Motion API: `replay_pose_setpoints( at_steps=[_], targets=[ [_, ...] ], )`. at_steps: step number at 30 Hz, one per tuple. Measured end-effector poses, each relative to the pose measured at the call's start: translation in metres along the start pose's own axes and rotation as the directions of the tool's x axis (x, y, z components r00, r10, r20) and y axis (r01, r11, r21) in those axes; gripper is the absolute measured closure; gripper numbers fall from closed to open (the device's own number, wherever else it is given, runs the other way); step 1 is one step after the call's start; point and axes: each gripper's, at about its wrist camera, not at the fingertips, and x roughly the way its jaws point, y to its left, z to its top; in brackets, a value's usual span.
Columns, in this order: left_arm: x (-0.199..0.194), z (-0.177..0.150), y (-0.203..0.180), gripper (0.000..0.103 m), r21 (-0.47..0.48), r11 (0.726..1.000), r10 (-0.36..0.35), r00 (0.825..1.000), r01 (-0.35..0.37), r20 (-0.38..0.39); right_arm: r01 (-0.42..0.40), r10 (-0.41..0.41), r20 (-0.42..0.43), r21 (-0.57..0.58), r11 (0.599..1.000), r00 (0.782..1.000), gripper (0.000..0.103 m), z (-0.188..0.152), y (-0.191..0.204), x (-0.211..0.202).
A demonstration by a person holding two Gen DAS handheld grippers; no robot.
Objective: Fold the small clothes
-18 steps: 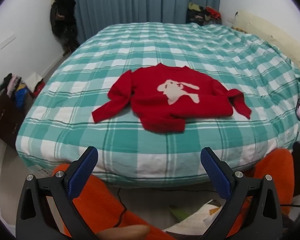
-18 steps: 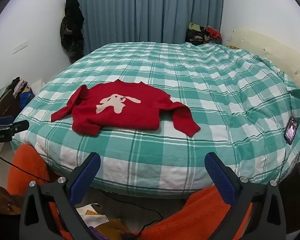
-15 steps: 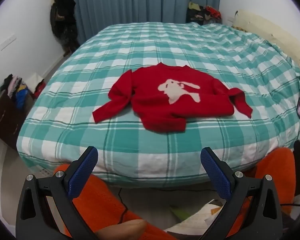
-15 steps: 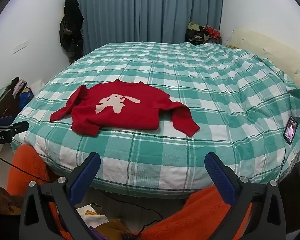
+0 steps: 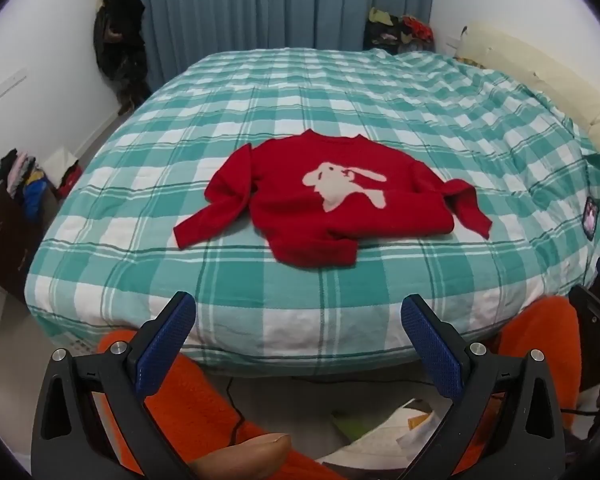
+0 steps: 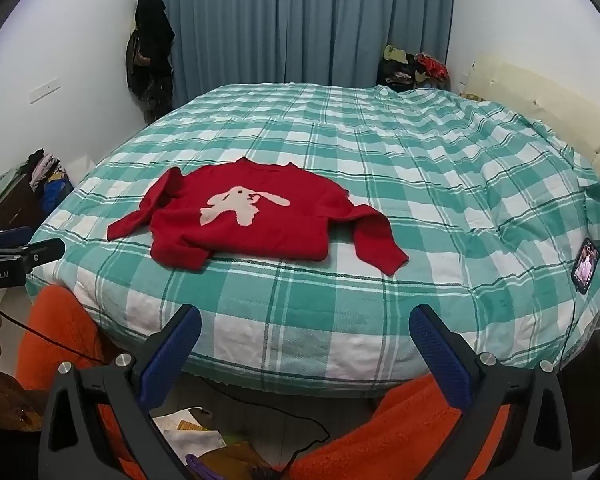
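A small red sweater [image 5: 320, 204] with a pale rabbit on its front lies spread on the green-and-white checked bed [image 5: 340, 96], both sleeves out, its hem bunched at the near edge. It also shows in the right wrist view [image 6: 244, 216], left of centre. My left gripper [image 5: 298, 320] is open and empty, held back from the bed's near edge. My right gripper [image 6: 304, 328] is open and empty too, also short of the bed. The left gripper's body [image 6: 16, 260] shows at the left edge of the right wrist view.
A phone [image 6: 586, 266] lies on the bed's right side. Orange-clad legs [image 5: 204, 396] and papers [image 6: 188, 434] are below the grippers. A cream headboard [image 6: 540, 100] is at the right. Clothes piles [image 6: 40, 184] stand at the left and a dark coat [image 6: 150, 48] hangs by the curtain.
Both views have shifted very slightly; the sweater lies as before and both grippers stay open.
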Motion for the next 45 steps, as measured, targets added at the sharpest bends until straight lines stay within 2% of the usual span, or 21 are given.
replay_pose_setpoints(
  at_steps=[9,14,23,45],
  targets=[
    [0.004,0.002,0.009,0.001,-0.007,1.0,-0.002,1.0,0.002,-0.02,-0.005,0.005,0.006,-0.002,1.0,1.0,0.0,0.001,0.002,-0.002],
    [0.005,0.0,0.006,0.001,0.0,1.0,0.021,0.999,-0.021,-0.032,-0.001,0.001,0.028,0.015,1.0,1.0,0.0,0.0,-0.002,-0.004],
    [0.015,-0.003,0.006,0.001,0.013,0.999,0.053,0.997,-0.052,-0.063,-0.008,0.008,0.011,0.007,1.0,1.0,0.0,0.001,0.001,0.003],
    [0.022,-0.004,-0.005,0.001,0.044,0.998,0.057,0.995,-0.053,-0.081,-0.011,0.011,0.0,0.007,1.0,1.0,0.0,0.0,0.003,0.01]
  ],
)
